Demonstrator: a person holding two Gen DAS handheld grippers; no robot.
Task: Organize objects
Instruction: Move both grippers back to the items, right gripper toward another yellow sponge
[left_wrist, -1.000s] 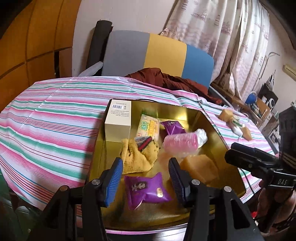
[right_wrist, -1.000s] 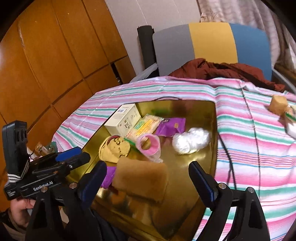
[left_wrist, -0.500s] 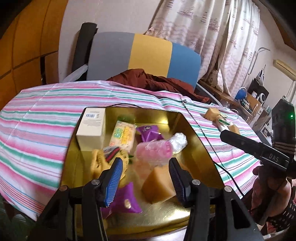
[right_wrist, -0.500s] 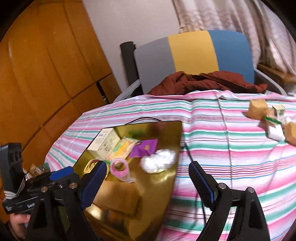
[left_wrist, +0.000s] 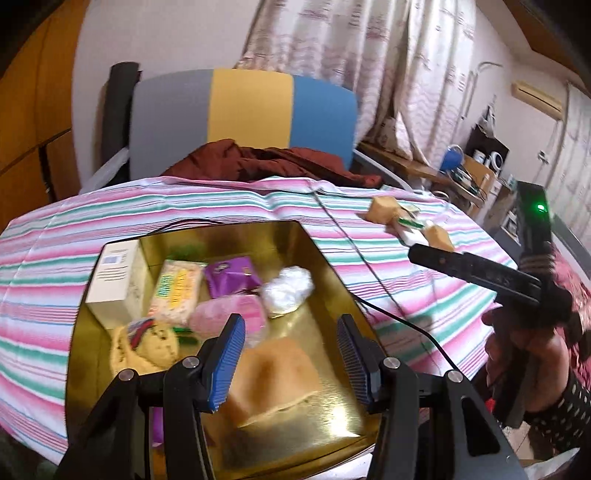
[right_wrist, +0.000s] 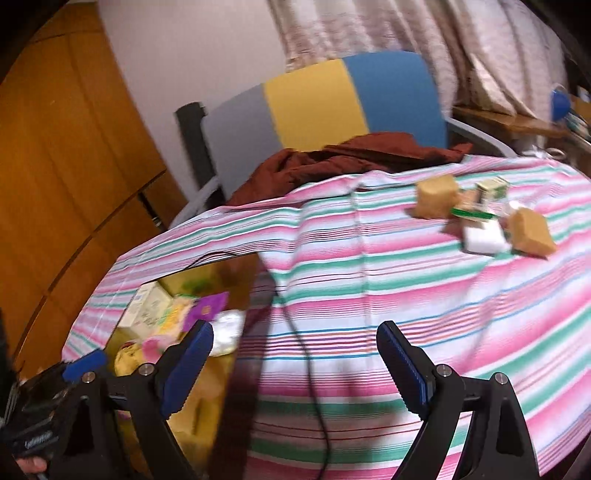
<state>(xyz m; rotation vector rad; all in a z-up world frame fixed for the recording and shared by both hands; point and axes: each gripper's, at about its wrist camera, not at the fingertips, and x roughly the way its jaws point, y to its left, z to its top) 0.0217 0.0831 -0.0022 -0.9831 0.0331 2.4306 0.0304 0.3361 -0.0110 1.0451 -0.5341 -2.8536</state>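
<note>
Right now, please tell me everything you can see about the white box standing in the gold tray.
The white box looks like plain cardboard, with a barcode label and lines of small print on its top face. It stands at the far left corner of the gold tray, closed as far as I can see. A yellow-green packet lies against its right side. No tool touches it.

My right gripper (right_wrist: 295, 363) is hovering agape over the striped tablecloth (right_wrist: 424, 295); gold tray (right_wrist: 207, 373) is lying lower left.
</note>
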